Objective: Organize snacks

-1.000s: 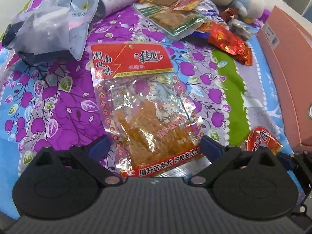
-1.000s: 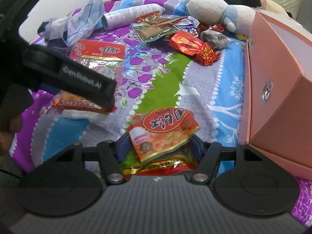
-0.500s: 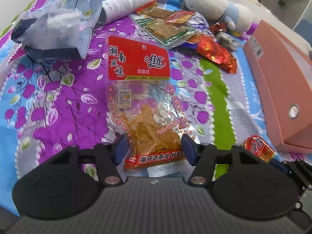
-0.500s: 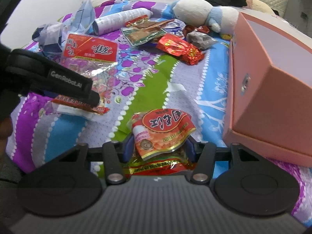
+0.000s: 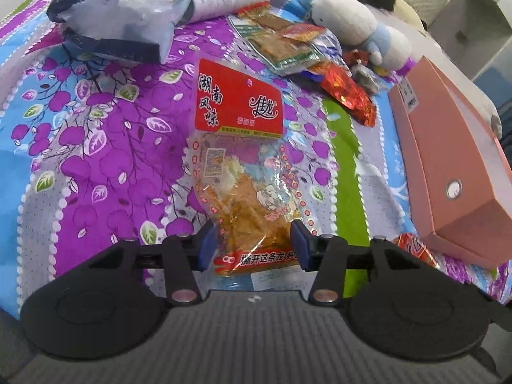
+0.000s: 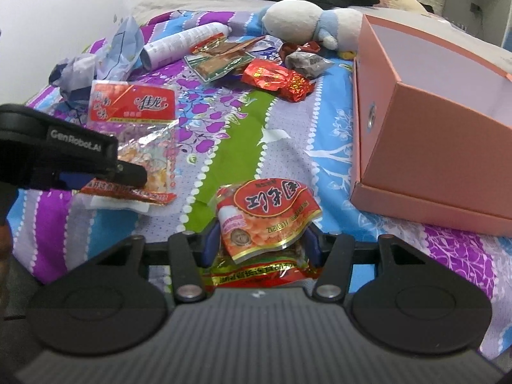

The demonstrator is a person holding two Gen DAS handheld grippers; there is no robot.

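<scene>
A long clear snack packet (image 5: 240, 147) with a red header lies on the patterned bedspread (image 5: 96, 147). Its near end sits between the blue pads of my left gripper (image 5: 253, 244), whose jaws are closing and pinch it. In the right wrist view the same packet (image 6: 134, 105) hangs from that gripper's finger (image 6: 96, 156) at the left. My right gripper (image 6: 260, 246) is shut on a red peanut packet (image 6: 265, 214), held slightly above the bed. The open pink box (image 6: 432, 147) stands to the right.
At the far end of the bed lie green-edged snack packets (image 5: 278, 48), a red foil packet (image 5: 348, 96), a grey wrapper (image 6: 304, 62), a white bottle (image 5: 227, 0), a plastic bag (image 5: 121, 16) and a plush toy (image 5: 352, 28). The pink box (image 5: 448, 166) borders the right side.
My left jaws have closed from wide open onto the clear packet's near end and raised it a little. The right gripper keeps the red packet and has risen slightly toward the box.
</scene>
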